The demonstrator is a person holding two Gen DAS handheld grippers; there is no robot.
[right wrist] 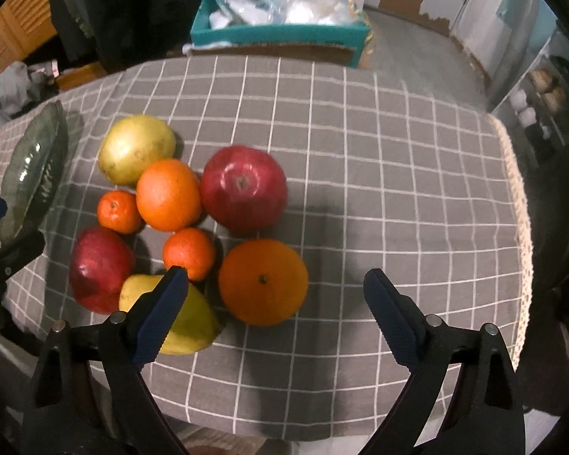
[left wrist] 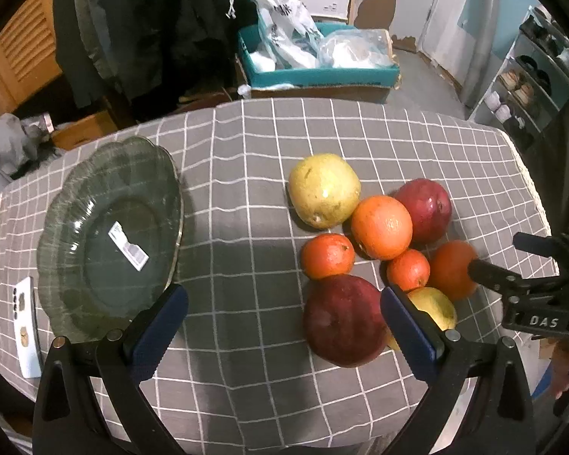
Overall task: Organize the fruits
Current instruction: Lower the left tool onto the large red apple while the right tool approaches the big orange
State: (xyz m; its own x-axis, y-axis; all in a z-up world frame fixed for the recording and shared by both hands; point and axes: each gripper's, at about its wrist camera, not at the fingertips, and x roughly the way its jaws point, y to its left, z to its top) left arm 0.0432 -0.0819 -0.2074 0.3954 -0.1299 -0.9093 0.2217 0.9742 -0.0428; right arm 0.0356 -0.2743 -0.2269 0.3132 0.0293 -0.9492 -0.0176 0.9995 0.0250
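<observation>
- opening step, by the look of it: nothing has been lifted and the glass plate (left wrist: 110, 235) lies bare on the grey checked tablecloth (right wrist: 360, 151), well left of the fruit.
- the fruit is bunched mid-table: two red apples, two pears, two oranges, two mandarins, most of them touching.
- the right gripper (right wrist: 277, 316) is held wide and empty above the near large orange (right wrist: 263, 282), which sits between its blue pads.
- the left gripper (left wrist: 284, 326) is spread wide too, nothing gripped, with the near red apple (left wrist: 343, 320) just inside its right-hand pad.
- next move, as judged: the right gripper is to be lowered around the orange and closed gently, then carried to the plate; a roll into neighbouring fruit is the risk.
</observation>
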